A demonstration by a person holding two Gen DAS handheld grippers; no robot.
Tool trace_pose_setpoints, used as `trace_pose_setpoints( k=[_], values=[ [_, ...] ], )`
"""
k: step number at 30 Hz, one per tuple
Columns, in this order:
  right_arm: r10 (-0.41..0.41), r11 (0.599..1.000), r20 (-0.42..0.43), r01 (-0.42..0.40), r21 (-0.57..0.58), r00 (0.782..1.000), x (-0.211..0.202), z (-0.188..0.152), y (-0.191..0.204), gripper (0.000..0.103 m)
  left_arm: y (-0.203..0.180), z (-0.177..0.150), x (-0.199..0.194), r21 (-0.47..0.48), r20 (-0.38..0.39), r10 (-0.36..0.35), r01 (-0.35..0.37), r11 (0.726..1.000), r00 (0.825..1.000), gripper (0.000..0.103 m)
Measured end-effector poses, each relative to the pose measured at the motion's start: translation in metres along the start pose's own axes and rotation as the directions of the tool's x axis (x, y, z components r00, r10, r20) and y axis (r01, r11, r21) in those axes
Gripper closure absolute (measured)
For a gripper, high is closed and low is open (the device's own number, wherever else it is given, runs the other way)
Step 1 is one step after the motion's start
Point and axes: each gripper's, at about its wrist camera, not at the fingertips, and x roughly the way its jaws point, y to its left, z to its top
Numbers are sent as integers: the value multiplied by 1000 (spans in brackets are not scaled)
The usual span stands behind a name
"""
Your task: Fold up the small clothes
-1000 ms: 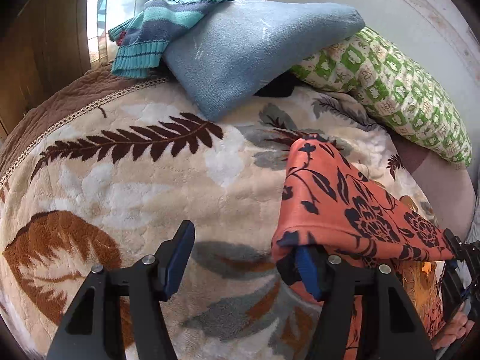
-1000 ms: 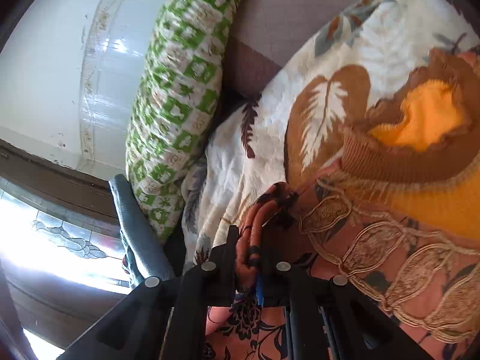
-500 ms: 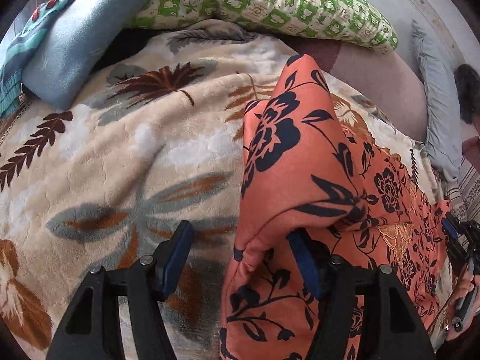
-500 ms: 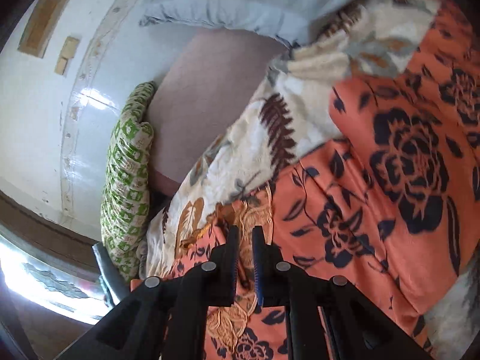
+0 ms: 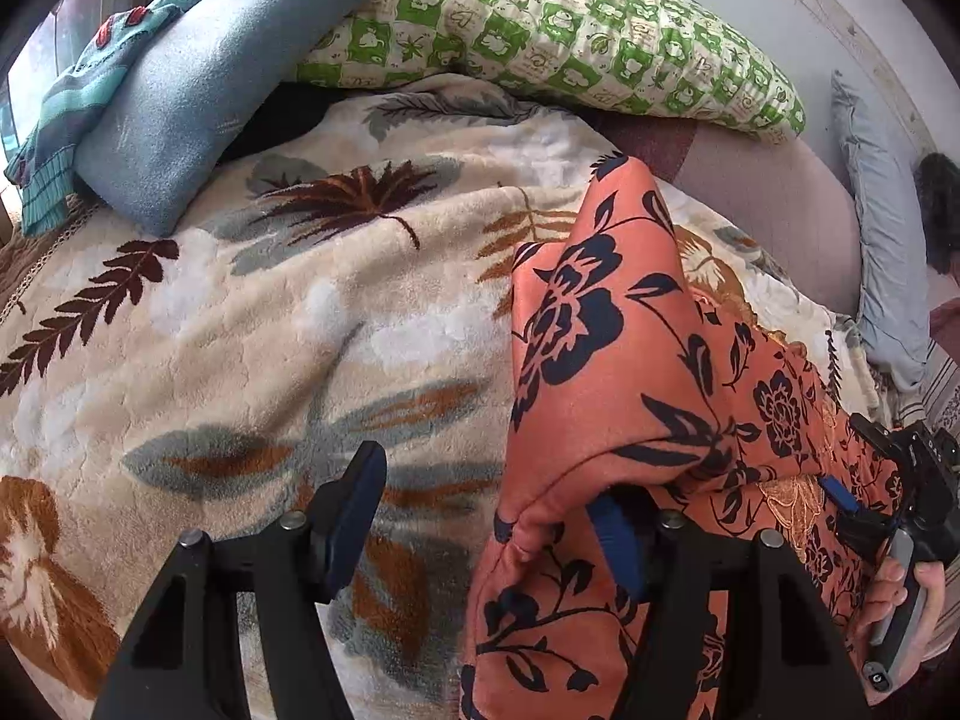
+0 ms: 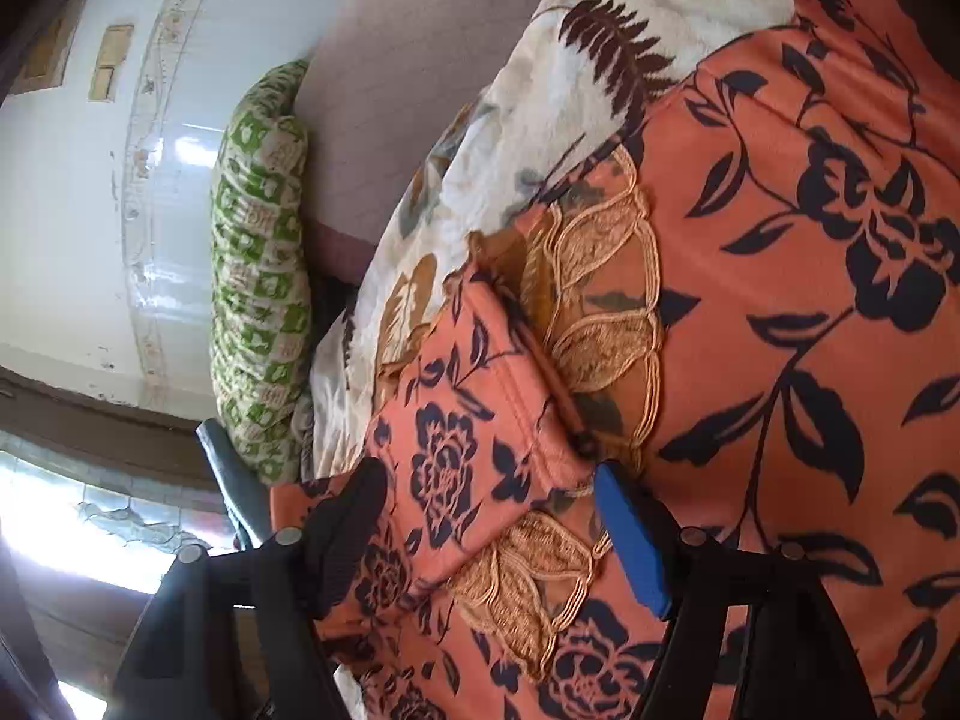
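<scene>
In the left wrist view, the left gripper [image 5: 486, 516] is seen at the bottom of the frame with its jaws set wide; an edge of the orange floral garment [image 5: 630, 372] is draped over the right-hand finger, while the left-hand finger stands free above the leaf-patterned blanket [image 5: 270, 324]. No pinch between the two pads is shown.

In the right wrist view, the right gripper [image 6: 492, 516] is shown with jaws that have just been opening and now stand wide. A folded corner of the garment [image 6: 780, 300], edged with gold lace trim [image 6: 606, 276], lies between the fingers without being pressed by them.

The garment is spread on the blanket at the right of the left wrist frame, part of it lifted into a peak. In the lower right corner, a hand [image 5: 900, 612] is seen around the other gripper's handle. Along the upper edge lie a green patterned pillow [image 5: 570, 30], a blue cushion [image 5: 210, 78] and a striped knit [image 5: 78, 96].
</scene>
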Motion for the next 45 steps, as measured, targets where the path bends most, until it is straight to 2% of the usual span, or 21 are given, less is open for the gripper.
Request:
trace_pose_setpoints(
  k=[2, 4, 5, 6, 7, 8, 10, 13, 18, 21, 23, 25, 27, 28, 31, 34, 36, 39, 41, 42, 45],
  values=[
    [13, 999, 7, -13, 52, 1000, 3, 6, -6, 35, -3, -1, 2, 12, -7, 2, -2, 1000, 1000, 36],
    [2, 1000, 13, -3, 11, 1000, 6, 4, 3, 36, -6, -1, 4, 19, -6, 3, -3, 1000, 1000, 36],
    [-5, 1000, 9, 5, -14, 1000, 10, 1, 8, 44, -7, -1, 4, 20, -3, 7, -7, 1000, 1000, 37],
    [-14, 999, -8, 14, -38, 1000, 16, -2, 13, 55, -7, -1, 5, 23, -2, 9, -9, 1000, 1000, 38],
    [-41, 997, -30, 38, -67, 999, 24, -5, 18, 87, -7, -1, 4, 26, -2, 10, -10, 1000, 1000, 38],
    [-77, 993, -28, 74, -96, 997, 29, -8, 23, 95, -7, -1, 3, 30, 0, 11, -11, 1000, 1000, 39],
    [-125, 979, 21, 126, -161, 992, 27, -12, 33, 96, -5, -1, 2, 34, 6, 19, -19, 999, 1000, 39],
    [-159, 952, 134, 188, -241, 978, 3, -10, 46, 96, 0, 0, 0, 19, 12, 26, -26, 999, 1000, 39],
    [-208, 926, 267, 278, -257, 941, -59, 3, 38, 96, -9, -2, 6, 52, -14, 9, -8, 999, 1000, 39],
    [-278, 912, 276, 343, -225, 920, -83, 10, 16, 96, -22, -5, 9, 105, -34, 2, 2, 994, 999, 38],
    [-315, 906, 262, 371, -203, 912, -88, 12, -1, 96, -34, -10, 15, 184, -83, 7, 8, 983, 997, 37],
    [-325, 919, 189, 357, -167, 926, -83, 15, -22, 96, -47, -19, 22, 313, -147, 36, 12, 950, 988, 34],
    [-325, 936, 97, 334, -113, 941, -73, 18, -43, 92, -58, -28, 20, 434, -130, 83, -18, 901, 988, 33],
    [-305, 943, 98, 315, -106, 947, -74, 17, -46, 92, -59, -30, 18, 458, -140, 76, -4, 889, 987, 33],
    [-304, 946, 56, 308, -99, 951, -84, 22, -45, 91, -54, -24, 4, 416, -163, -47, 112, 902, 986, 33],
    [-303, 938, 81, 312, -152, 950, -104, 19, -32, 89, -45, -10, -10, 309, -115, -161, 189, 932, 980, 31],
    [-295, 924, 119, 315, -218, 948, -116, 14, -18, 89, -42, -5, -11, 255, -75, -167, 181, 950, 983, 29],
    [-281, 905, 177, 322, -278, 943, -120, 5, 4, 89, -45, -4, 0, 221, -57, -104, 114, 969, 993, 29],
    [-300, 887, 218, 355, -294, 929, -114, 2, 16, 89, -47, -6, 13, 215, -95, -74, 93, 972, 993, 29],
    [-329, 872, 238, 391, -294, 914, -110, 1, 21, 89, -48, -8, 21, 223, -113, -45, 69, 972, 993, 29],
    [-422, 834, 325, 503, -226, 846, -108, 0, 21, 89, -53, -16, 26, 279, -109, 12, 19, 960, 994, 29]
  ],
)
